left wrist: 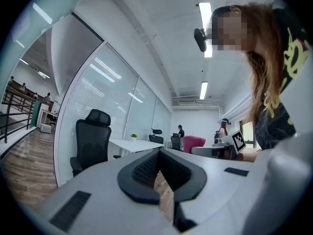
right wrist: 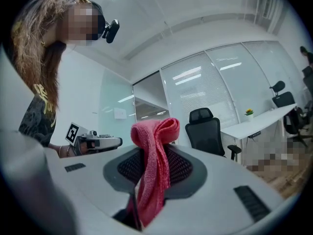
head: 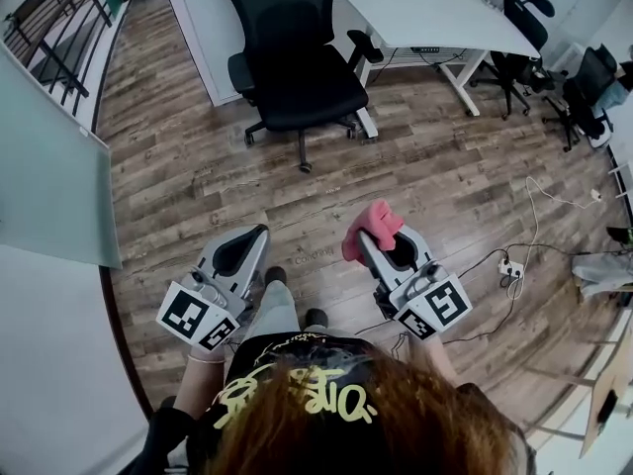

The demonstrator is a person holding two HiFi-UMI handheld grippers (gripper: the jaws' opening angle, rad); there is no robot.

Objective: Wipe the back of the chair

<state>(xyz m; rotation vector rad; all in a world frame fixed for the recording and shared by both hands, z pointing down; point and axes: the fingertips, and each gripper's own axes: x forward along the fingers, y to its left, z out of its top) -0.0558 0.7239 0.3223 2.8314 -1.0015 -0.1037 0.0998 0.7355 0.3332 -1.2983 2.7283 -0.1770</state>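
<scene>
A black office chair (head: pixel 297 67) stands on the wood floor ahead of me, its seat facing me and its backrest toward the white wall. It also shows as the chair (left wrist: pixel 90 141) at left and the chair (right wrist: pixel 205 131) right of centre. My right gripper (head: pixel 371 234) is shut on a pink cloth (head: pixel 373 223), which bunches above the jaw tips. In the right gripper view the cloth (right wrist: pixel 155 165) hangs folded between the jaws of the right gripper (right wrist: pixel 156 153). My left gripper (head: pixel 259 236) is held low beside it, shut and empty; the left gripper (left wrist: pixel 157 155) has its pads together. Both are well short of the chair.
A white desk (head: pixel 425 13) stands right of the chair, with more black chairs (head: pixel 524 23) beyond it. A power strip (head: pixel 509 265) and cables lie on the floor at right. A glass partition (head: pixel 49 166) runs along the left, with a railing (head: pixel 59 28) behind.
</scene>
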